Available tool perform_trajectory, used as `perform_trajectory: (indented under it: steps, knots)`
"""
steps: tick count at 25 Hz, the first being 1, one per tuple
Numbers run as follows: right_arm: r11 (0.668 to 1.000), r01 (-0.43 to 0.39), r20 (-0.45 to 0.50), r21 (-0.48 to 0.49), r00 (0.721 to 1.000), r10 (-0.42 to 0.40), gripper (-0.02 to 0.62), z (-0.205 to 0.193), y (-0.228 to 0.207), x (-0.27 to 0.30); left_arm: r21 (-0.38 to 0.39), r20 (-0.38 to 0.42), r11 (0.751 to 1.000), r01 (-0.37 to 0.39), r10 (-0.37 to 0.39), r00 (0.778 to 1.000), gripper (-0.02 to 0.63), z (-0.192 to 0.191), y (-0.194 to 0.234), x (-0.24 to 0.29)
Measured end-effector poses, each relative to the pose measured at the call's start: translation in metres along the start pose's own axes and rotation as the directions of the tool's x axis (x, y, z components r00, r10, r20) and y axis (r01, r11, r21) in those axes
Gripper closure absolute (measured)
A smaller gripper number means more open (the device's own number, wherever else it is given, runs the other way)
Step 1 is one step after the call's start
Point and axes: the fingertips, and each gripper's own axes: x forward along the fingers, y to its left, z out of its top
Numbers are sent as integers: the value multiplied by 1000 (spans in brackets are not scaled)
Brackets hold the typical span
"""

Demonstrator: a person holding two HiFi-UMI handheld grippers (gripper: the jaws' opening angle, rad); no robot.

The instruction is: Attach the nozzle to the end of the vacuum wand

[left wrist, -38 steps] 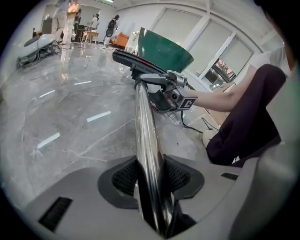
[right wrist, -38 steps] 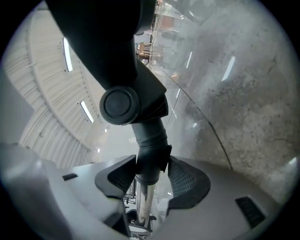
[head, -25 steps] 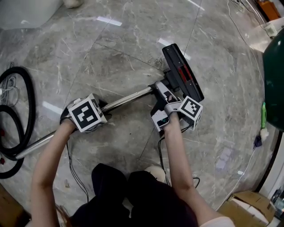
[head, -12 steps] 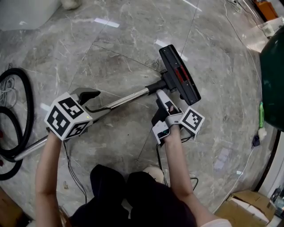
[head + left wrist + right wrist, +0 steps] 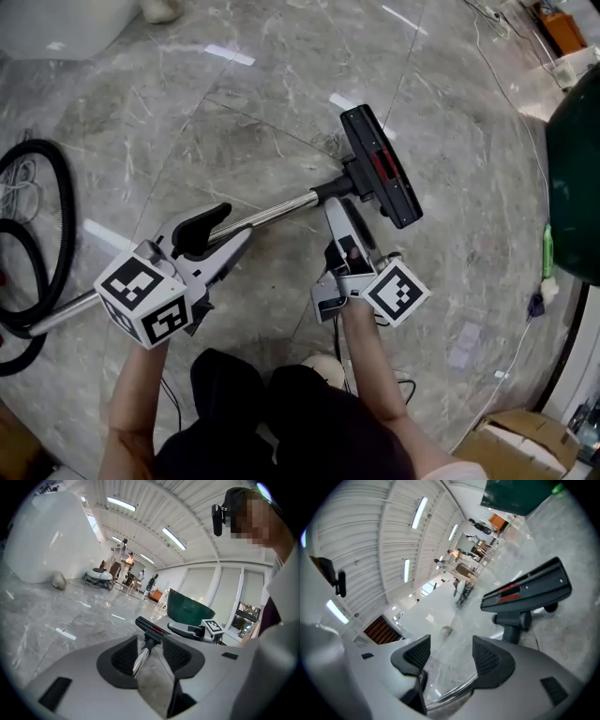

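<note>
Grey marble floor [image 5: 234, 122] throughout. Dark green tub [image 5: 579, 169] at three o'clock, cardboard box [image 5: 511, 448] at five, white rounded object [image 5: 52, 23] at eleven.

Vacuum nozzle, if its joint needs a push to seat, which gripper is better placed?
Probably right. The right gripper, open and empty, points at the nozzle from close by. The left gripper sits farther back over the wand; its jaws have just been closing partway, with nothing between them.

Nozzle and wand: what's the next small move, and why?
Probably just draw both claws back. The nozzle already sits on the end of the wand, and the left claw, which has just been closing partway with nothing in it, and the right claw both stand open, touching nothing.
</note>
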Motion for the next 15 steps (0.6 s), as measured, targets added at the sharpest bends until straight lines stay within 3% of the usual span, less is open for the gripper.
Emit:
perform_trajectory:
  steps: [1, 2, 3, 4, 7, 9, 12, 13, 15]
  knots:
    - [999, -16, 22, -39, 1000, 17, 309, 4, 7, -3, -4, 35, 1000, -25, 26, 999, 476, 3, 0, -1]
    - [997, -15, 45, -78, 999, 18, 370, 7, 11, -5, -4, 63, 999, -48, 48, 997, 561, 6, 1, -2]
    - [993, 1, 64, -118, 998, 7, 537, 11, 14, -8, 0, 81, 998, -61, 61, 995, 595, 11, 0, -2]
    - [986, 14, 71, -164, 997, -3, 578, 14, 19, -11, 10, 91, 998, -69, 67, 994, 595, 17, -3, -3]
    - [931, 30, 77, -364, 997, -2, 580, 36, 60, -19, 101, 115, 989, -109, 98, 989, 597, 59, -19, -16]
    - [854, 67, 107, -516, 994, -14, 580, 61, 101, -31, 153, 130, 977, -149, 130, 983, 597, 96, -33, -34]
    - [727, 102, 119, -679, 993, -28, 580, 90, 166, -53, 123, 139, 978, -169, 152, 979, 597, 143, -62, -62]
    - [714, 101, 117, -693, 993, -27, 580, 99, 188, -61, 115, 137, 979, -169, 153, 979, 597, 157, -76, -71]
    - [734, 93, 106, -673, 994, -29, 580, 118, 229, -76, 129, 125, 976, -177, 161, 979, 597, 187, -109, -86]
